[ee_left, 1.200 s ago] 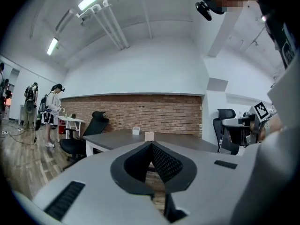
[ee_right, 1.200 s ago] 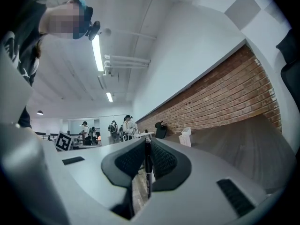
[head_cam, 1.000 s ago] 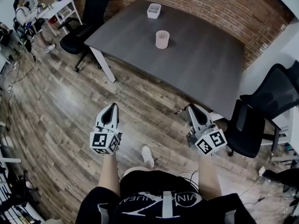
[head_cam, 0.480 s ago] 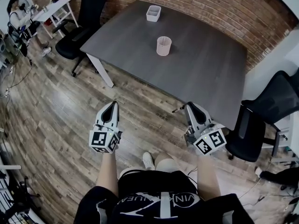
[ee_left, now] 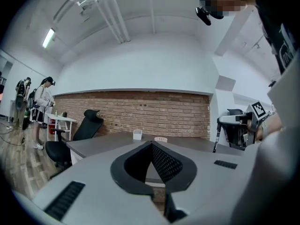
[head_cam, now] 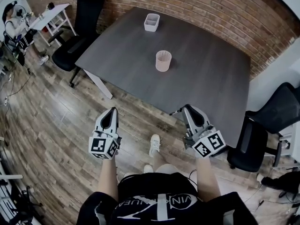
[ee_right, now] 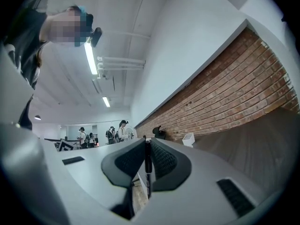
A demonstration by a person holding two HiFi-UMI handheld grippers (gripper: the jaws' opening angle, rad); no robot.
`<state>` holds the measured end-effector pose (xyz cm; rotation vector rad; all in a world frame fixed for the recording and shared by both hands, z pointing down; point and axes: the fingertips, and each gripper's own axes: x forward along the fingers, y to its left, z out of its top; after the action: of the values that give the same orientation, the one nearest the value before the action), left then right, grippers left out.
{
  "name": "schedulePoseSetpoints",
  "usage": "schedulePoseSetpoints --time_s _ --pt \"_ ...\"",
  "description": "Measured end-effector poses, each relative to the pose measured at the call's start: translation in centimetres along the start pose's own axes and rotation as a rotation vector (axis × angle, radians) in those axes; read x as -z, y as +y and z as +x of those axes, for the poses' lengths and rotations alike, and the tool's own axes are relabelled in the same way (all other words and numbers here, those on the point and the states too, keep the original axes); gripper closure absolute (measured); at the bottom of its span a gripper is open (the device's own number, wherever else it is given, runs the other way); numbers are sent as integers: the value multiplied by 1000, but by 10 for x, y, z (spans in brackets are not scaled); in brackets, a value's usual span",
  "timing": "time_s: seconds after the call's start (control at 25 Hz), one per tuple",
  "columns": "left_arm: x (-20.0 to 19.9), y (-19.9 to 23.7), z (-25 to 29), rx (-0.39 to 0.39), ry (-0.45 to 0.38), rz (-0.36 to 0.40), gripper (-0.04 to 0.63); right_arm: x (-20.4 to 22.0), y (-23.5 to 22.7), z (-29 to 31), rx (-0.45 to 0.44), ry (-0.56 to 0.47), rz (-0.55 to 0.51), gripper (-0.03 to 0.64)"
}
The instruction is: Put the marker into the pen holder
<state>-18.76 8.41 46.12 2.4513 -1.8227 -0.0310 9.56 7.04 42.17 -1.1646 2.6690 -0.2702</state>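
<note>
The pink mesh pen holder (head_cam: 163, 61) stands upright near the middle of the dark grey table (head_cam: 206, 78); it also shows small in the left gripper view (ee_left: 161, 138). My right gripper (head_cam: 184, 109) hovers over the floor just short of the table's near edge, shut on a thin black marker (ee_right: 147, 161) whose end sticks out to the left (head_cam: 175, 112). My left gripper (head_cam: 111, 115) is over the wooden floor, left of the right one, jaws shut (ee_left: 151, 145) with nothing in them. From the left gripper view the right gripper (ee_left: 238, 125) and its marker (ee_left: 217, 138) show at the right.
A small white box (head_cam: 151, 22) sits at the table's far edge against the brick wall. Black office chairs stand at the far left (head_cam: 77, 41) and at the right (head_cam: 269, 125). A person stands by a white desk (head_cam: 54, 11) in the far left corner.
Both grippers have advanced toward the table together; the table's near edge and the pen holder now lie closer in the head view. Jaws are unchanged.
</note>
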Motion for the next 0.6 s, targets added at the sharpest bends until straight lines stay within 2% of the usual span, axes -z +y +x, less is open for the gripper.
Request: schedulePoseSetpoints --time_s 0.6 --pt "5 33 132 54 29 -7 581 7 -79 97 15 23 12 569"
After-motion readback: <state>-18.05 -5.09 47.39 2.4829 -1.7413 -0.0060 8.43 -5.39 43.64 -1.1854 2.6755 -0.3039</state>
